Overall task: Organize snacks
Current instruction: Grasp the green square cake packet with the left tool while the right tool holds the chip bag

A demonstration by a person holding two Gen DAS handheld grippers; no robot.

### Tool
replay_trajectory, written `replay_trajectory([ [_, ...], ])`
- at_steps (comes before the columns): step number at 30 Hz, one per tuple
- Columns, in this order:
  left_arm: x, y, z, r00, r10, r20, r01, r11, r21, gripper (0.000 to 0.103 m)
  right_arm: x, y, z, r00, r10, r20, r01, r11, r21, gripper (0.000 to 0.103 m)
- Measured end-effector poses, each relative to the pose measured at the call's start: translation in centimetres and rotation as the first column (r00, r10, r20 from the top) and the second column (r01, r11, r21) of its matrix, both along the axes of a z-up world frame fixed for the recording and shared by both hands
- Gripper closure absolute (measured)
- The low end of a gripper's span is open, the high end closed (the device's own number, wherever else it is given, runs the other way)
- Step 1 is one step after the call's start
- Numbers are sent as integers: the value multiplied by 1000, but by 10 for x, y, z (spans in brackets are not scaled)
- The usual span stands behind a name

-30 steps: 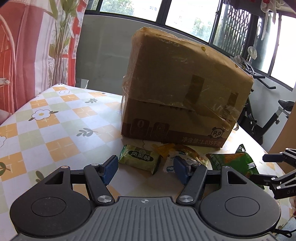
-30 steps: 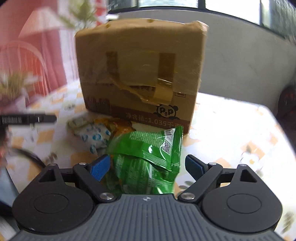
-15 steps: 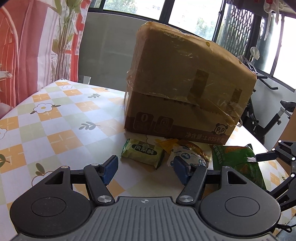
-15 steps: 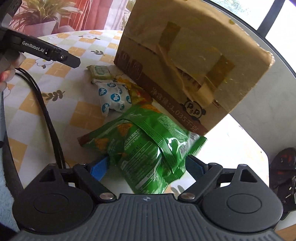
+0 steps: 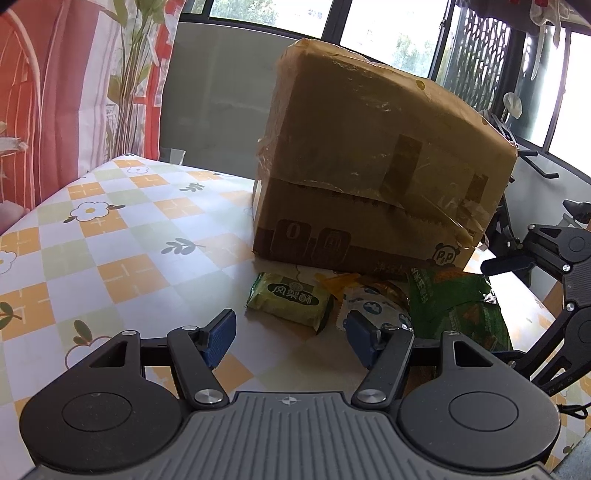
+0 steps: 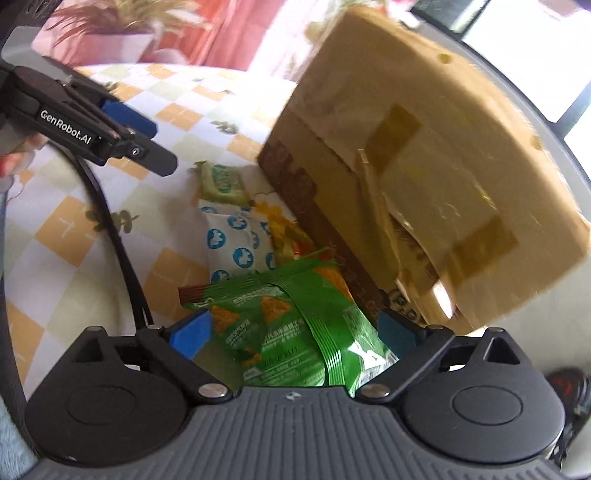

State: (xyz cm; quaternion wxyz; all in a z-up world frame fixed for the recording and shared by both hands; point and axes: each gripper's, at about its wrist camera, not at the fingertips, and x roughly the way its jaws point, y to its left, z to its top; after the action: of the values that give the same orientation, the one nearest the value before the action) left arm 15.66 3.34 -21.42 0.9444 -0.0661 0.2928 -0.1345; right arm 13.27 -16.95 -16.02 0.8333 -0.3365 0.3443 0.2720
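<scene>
With the green chip bag (image 6: 291, 332) lying at six o'clock of the taped cardboard box (image 6: 436, 155), the right gripper (image 6: 293, 328), jaws just widened astride it, should withdraw straight back to avoid dragging it

A table covered in a glossy checked cloth (image 5: 122, 236) of orange, pale green and white squares with flower and leaf prints stands before a grey low wall (image 5: 218, 99). Dark-framed windows (image 5: 332, 18) above let in bright daylight. A red-and-white striped curtain (image 5: 48, 103) hangs left; a black exercise bike (image 5: 517, 206) stands right.
</scene>
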Motion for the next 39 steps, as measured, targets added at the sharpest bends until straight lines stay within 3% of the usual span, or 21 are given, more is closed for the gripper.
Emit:
replay_trajectory([
  [7,0,0,-2,1000,5,-4,-5,1000,7,35,26,-3,-5,990,114,-85,-113,994,8,3],
  [12,-1,-1,-4,1000,-4,-8,4,1000,10,35,31,-6,-16,992,63,-108,-58,997,50,3],
  [14,-1,-1,-4,1000,-5,-7,5,1000,9,35,27,-13,-15,996,13,-92,-2,993,120,10],
  [18,1,-2,-6,1000,-6,-16,6,1000,12,35,18,-31,-11,989,-86,-123,119,950,290,16],
  [22,2,-8,-5,998,-56,-21,56,998,3,36,-4,-41,-15,980,-187,-74,201,910,362,18],
  [26,5,-21,-2,992,-122,-14,122,992,13,36,-18,-55,-16,948,-308,-76,308,837,451,19],
  [30,16,-26,0,993,-119,-14,119,992,41,36,-20,-63,-17,931,-358,-75,349,811,469,19],
  [35,46,-18,-1,999,-45,-29,47,995,84,37,-21,-70,-19,923,-378,-72,362,790,494,19],
  [39,71,-21,-3,998,-33,-52,42,986,162,36,-24,-73,-24,918,-391,-69,366,768,525,19],
])
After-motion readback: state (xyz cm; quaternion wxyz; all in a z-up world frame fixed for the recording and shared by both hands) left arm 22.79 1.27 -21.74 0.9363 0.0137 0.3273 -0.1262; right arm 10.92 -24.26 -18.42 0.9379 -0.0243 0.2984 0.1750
